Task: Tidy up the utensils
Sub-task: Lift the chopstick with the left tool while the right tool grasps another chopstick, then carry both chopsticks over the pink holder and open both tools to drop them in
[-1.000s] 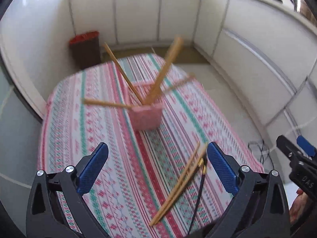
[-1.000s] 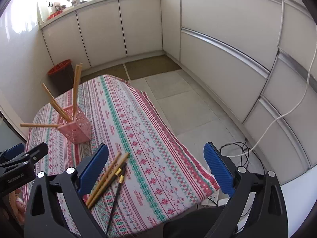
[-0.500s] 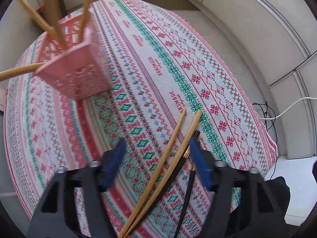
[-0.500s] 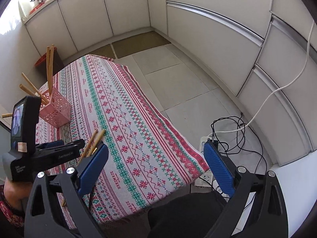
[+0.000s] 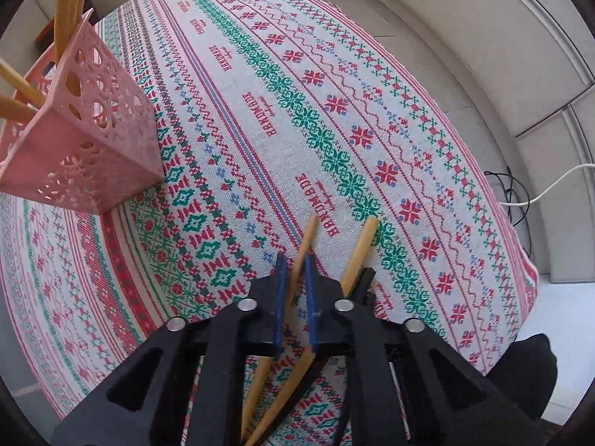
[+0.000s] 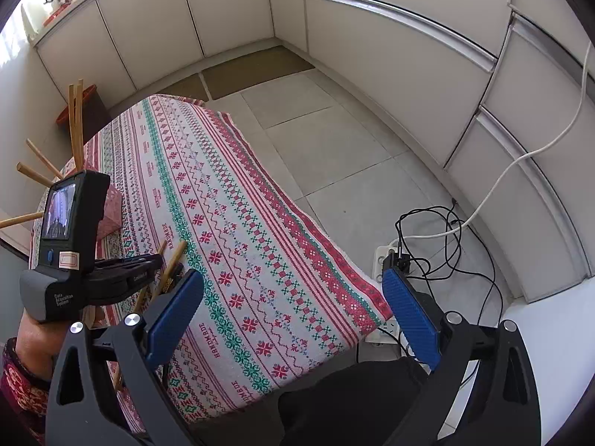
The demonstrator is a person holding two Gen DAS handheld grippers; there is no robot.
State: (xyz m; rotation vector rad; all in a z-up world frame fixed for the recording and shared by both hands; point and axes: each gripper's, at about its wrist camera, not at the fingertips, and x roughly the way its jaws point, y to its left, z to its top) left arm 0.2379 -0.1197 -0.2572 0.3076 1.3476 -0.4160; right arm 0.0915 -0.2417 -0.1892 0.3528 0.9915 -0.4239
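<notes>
The left tool (image 5: 295, 260) pinches one chopstick (image 5: 305, 236), whose lower length its body hides. The right tool (image 6: 292, 308) is spread above the bench (image 6: 260, 223).

1. Both my wrist views are bright with daylight, and the colours of the tablecloth (image 5: 334, 119) come through clean.
2. In my right view the light comes from the upper left, where the window (image 6: 22, 7) is blown out to white glare.
3. Shadows are soft; the pink utensil basket (image 5: 93, 141) casts only a faint one.
4. Fisheye distortion bends the cabinet fronts (image 6: 409, 37) into curves, and black vignette fills the corners.
5. Focus is sharp in the middle; the basket is slightly soft at the left edge of my left view.
</notes>
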